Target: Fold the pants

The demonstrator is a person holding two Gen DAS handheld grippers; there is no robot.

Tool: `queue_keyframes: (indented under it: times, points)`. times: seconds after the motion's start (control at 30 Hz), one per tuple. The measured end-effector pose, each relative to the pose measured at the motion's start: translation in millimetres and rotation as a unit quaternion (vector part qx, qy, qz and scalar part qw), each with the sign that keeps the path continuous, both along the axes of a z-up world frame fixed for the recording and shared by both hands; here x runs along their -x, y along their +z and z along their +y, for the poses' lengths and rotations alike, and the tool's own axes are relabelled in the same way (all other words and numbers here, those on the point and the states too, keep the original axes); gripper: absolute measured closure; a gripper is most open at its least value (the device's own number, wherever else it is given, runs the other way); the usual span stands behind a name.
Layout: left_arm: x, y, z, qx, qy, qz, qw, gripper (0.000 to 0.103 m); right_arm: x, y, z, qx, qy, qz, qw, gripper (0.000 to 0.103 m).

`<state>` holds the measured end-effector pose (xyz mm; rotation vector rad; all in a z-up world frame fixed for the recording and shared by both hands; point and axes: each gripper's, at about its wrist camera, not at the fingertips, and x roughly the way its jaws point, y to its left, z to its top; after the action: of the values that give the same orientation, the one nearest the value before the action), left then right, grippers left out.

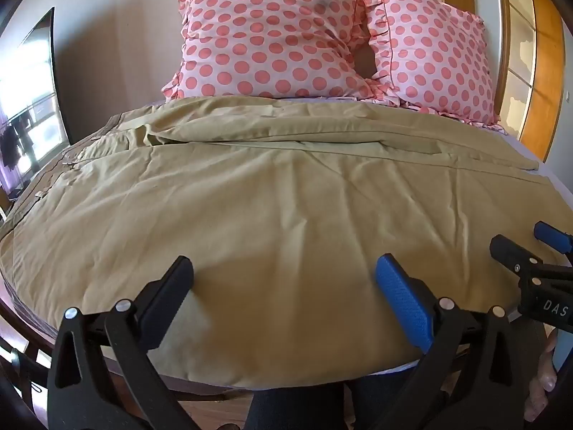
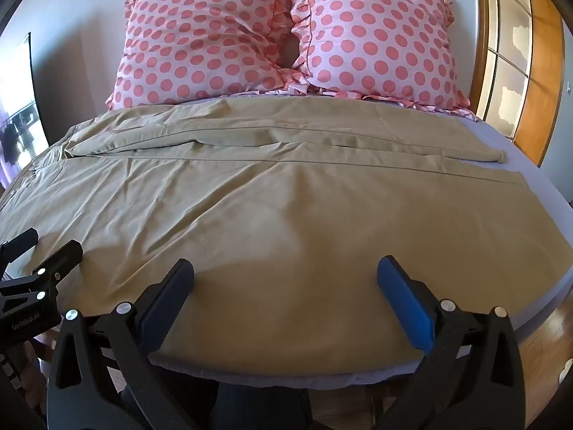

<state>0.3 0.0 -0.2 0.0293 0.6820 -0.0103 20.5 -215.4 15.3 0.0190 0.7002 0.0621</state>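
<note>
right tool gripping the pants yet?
No. In the right wrist view the right tool is open, its fingers spread apart over the tan pants with no cloth pinched between them.

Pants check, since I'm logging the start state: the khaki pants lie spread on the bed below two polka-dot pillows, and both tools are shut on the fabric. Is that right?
Not quite. The khaki pants do lie spread on the bed below the two polka-dot pillows, but both tools are open and grip nothing: the left wrist view shows the left tool with fingers wide apart over the fabric, and the right wrist view shows the right tool likewise.

Both my wrist cams sit low at the bed's (image 1: pixel 558 186) foot edge, facing the pillows (image 2: pixel 286 36); left cam sits further left, views overlap heavily.
</note>
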Motion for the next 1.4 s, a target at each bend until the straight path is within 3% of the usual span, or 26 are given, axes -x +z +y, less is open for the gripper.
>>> queue_keyframes:
  times: [1.4]
  points:
    - [0.4,0.3,-0.2,-0.002,0.0,-0.006,1.0,0.002,1.6,1.9,-0.1,0.0,0.0,-0.004,1.0,0.001]
